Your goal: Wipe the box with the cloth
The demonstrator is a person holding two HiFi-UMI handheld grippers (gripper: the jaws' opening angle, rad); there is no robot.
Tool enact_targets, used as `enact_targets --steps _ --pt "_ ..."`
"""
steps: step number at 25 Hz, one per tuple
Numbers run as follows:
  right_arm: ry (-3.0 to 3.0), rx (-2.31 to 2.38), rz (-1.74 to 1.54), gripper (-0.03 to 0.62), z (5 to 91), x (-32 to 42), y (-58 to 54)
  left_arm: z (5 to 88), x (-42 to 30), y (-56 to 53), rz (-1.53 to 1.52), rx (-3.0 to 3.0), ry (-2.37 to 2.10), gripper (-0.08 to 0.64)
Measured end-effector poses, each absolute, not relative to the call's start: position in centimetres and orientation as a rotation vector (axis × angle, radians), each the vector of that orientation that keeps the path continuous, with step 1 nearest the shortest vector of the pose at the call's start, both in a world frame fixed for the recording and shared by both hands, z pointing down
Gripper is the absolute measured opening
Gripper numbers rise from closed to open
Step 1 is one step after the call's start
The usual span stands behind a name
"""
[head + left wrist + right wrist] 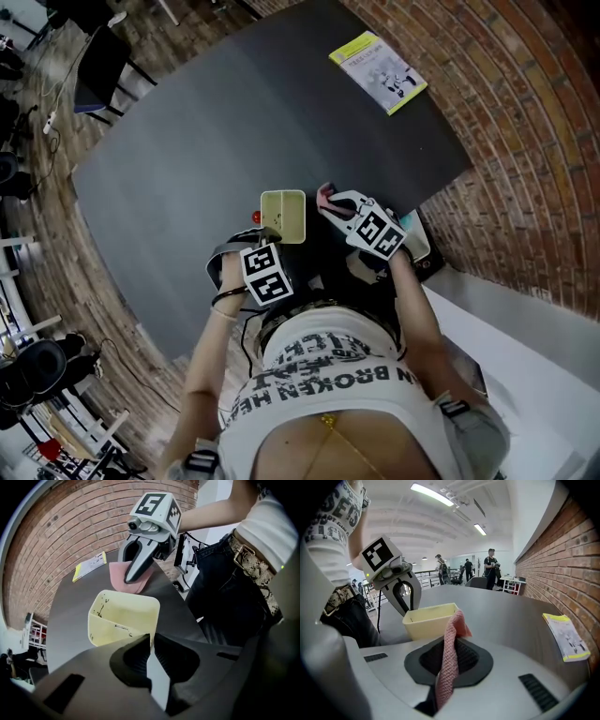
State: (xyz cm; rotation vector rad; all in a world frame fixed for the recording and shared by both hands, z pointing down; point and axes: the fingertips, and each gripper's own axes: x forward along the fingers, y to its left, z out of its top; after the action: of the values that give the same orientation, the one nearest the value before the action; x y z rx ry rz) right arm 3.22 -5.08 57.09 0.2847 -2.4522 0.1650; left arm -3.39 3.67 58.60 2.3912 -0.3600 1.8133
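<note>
A pale yellow open box (283, 216) stands on the dark table (234, 122) near its front edge. My left gripper (267, 232) points steeply down at the box's near side. In the left gripper view the box's (123, 618) near wall runs between the jaws, which are closed on it. My right gripper (330, 199) sits just right of the box, shut on a pink knitted cloth (324, 194). In the right gripper view the cloth (451, 653) hangs up out of the jaws, its tip beside the box's (429, 618) right corner.
A yellow-edged booklet (378, 71) lies at the table's far right corner. A small red object (256, 217) sits left of the box. A brick wall (525, 141) runs along the right. Chairs (98, 66) stand beyond the far left edge. People (490, 566) stand far off.
</note>
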Motion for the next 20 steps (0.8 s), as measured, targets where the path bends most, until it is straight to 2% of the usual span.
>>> enact_targets --steps 12,20 --pt "-2.386 -0.076 -0.004 0.017 58.9 0.5 -6.5 58.8 -2.1 3.2 1.724 2.39 -0.402 0.035" --pt "-2.389 -0.092 -0.045 0.017 59.0 -0.8 -5.9 58.7 -2.6 3.3 1.662 2.444 -0.396 0.035"
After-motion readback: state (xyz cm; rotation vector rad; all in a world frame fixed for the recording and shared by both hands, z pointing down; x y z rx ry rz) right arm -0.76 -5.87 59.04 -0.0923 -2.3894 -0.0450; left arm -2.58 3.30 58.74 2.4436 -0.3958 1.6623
